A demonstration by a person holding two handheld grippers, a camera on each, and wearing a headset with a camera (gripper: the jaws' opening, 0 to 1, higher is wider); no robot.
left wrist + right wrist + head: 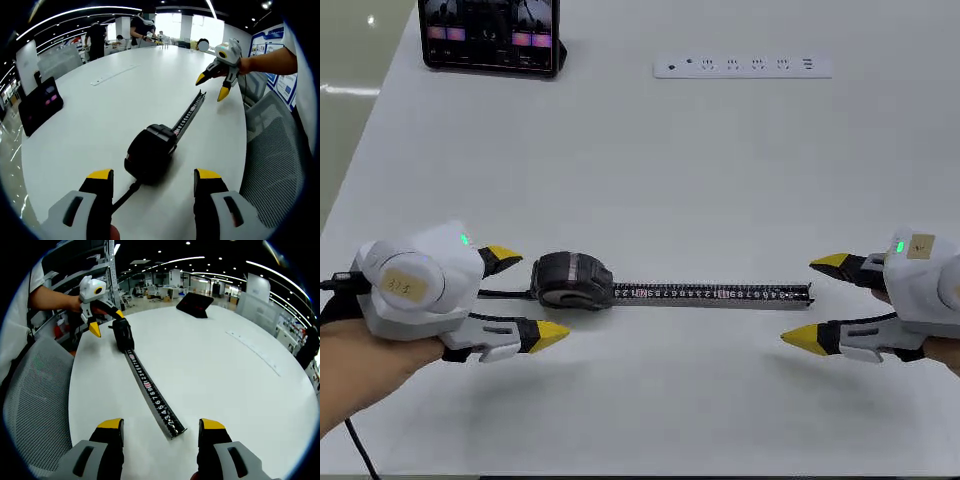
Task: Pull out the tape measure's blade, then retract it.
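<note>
A black tape measure (pixel 572 280) (pixel 150 152) (pixel 122 332) lies on the white table (pixel 650 160). Its blade (pixel 712 293) (pixel 189 114) (pixel 152 395) is drawn out to the right and lies flat, with its end hook just short of my right gripper. My left gripper (pixel 528 295) (pixel 152 179) stands open on either side of the case's rear, not touching it. My right gripper (pixel 812 300) (pixel 161 426) stands open just past the blade's tip, holding nothing. A thin black strap (pixel 125 196) trails from the case toward my left gripper.
A black tablet on a stand (pixel 490 35) (pixel 40 105) (pixel 195 304) sits at the table's far left. A white power strip (pixel 742 67) (pixel 112 75) (pixel 252 351) lies at the far middle. Mesh chairs (pixel 277 165) (pixel 30 405) stand beside the table's near edge. Several people stand far off.
</note>
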